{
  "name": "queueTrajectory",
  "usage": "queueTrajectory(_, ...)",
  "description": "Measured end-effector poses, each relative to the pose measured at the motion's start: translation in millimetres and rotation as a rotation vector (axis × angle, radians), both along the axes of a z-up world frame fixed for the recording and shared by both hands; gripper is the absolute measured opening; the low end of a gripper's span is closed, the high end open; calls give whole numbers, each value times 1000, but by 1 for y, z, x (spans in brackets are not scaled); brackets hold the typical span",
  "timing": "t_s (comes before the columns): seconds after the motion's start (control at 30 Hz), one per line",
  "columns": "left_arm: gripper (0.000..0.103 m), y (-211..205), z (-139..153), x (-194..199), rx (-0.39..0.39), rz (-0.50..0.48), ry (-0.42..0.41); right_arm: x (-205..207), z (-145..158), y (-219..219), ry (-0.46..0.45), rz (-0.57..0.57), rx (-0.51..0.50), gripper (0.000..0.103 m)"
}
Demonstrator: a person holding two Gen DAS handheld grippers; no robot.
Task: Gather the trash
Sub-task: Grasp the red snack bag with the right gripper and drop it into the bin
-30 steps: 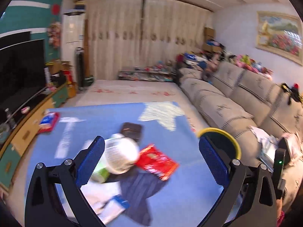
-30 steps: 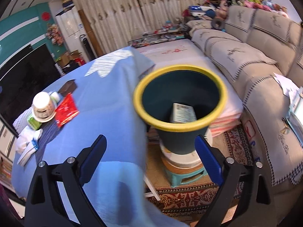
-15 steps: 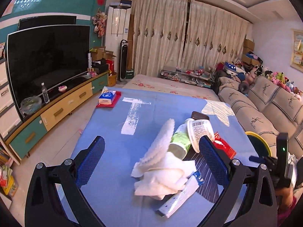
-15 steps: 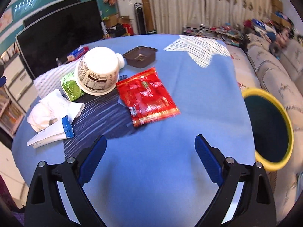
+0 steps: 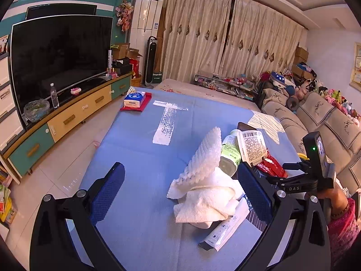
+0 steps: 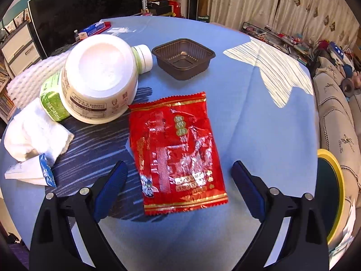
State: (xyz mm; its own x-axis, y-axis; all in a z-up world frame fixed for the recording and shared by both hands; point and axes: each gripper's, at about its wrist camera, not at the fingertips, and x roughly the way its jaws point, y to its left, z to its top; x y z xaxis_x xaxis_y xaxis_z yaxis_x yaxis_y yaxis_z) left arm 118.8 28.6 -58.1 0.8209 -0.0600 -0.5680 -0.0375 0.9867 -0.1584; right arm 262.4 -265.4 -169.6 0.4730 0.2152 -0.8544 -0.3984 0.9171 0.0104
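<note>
A red foil snack wrapper (image 6: 178, 153) lies flat on the blue tablecloth (image 6: 259, 113), and my open right gripper (image 6: 179, 189) hovers straddling its near end. Beyond it sit a brown plastic tray (image 6: 183, 58), a tipped white tub (image 6: 99, 79), a green bottle (image 6: 53, 103), a white crumpled towel (image 6: 31, 133) and a small white-and-blue packet (image 6: 29, 172). The yellow-rimmed bin (image 6: 331, 194) stands off the table's right edge. In the left wrist view my open left gripper (image 5: 180, 196) faces the towel (image 5: 203, 189), with the packet (image 5: 223, 230), bottle (image 5: 230, 153) and tub (image 5: 251, 146) around it.
A tissue pack on a red mat (image 5: 135, 100) lies at the table's far left corner. A TV (image 5: 58, 58) and low cabinet (image 5: 67, 119) run along the left wall, a sofa (image 5: 315, 122) along the right. A person's hand (image 5: 334, 198) holds the right gripper's handle.
The right gripper swung from the bin to over the table and has come down close over the red wrapper. The left gripper has turned left and closed in on the towel pile.
</note>
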Motion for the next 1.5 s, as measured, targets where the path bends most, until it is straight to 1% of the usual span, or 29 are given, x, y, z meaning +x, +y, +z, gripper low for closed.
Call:
queueTrajectory(0.03,98,-1,0,0,-2,-2,-1,1,0,0,0,-2,2,89)
queueTrajectory(0.07,98,-1,-1,-1,-2,-4,-1,2,1,0,-3,0,1,85)
queueTrajectory(0.1,98,-2,0,-1,-2,-4,-2,2,2,0,-5,7,2,78)
queueTrajectory(0.13,98,-2,0,0,-2,-4,-3,2,4,1,-7,12,1,73)
queueTrajectory(0.17,98,-3,0,0,-2,-4,-2,2,5,2,-7,15,0,66)
queueTrajectory(0.2,98,-3,-1,0,-3,-4,-1,2,5,2,-7,15,-2,61)
queueTrajectory(0.33,98,-6,-1,-1,0,-8,3,-2,7,1,-14,2,4,52)
queueTrajectory(0.37,98,-6,0,-1,2,-8,4,-4,7,0,-16,-3,7,47)
queueTrajectory(0.4,98,-6,0,0,2,-8,4,-6,8,0,-20,-8,9,37)
queueTrajectory(0.43,98,-7,0,0,2,-9,4,-8,8,-2,-24,-16,12,32)
queueTrajectory(0.47,98,-7,0,0,2,-9,4,-9,8,-3,-21,-20,19,30)
queueTrajectory(0.63,98,-10,0,1,5,-8,7,-24,11,-14,-24,-38,49,28)
queueTrajectory(0.8,98,-13,-1,3,3,-12,12,-34,20,-34,-48,-98,80,28)
queueTrajectory(1.0,98,-21,-3,4,10,-36,16,-38,34,-71,-90,-178,98,28)
queueTrajectory(1.1,98,-26,-2,3,19,-48,15,-34,36,-99,-100,-250,107,28)
queueTrajectory(1.27,98,-35,-2,6,31,-62,18,-27,29,-148,-98,-376,109,29)
queueTrajectory(1.5,98,-53,-1,11,51,-98,26,-18,2,-223,-61,-581,85,29)
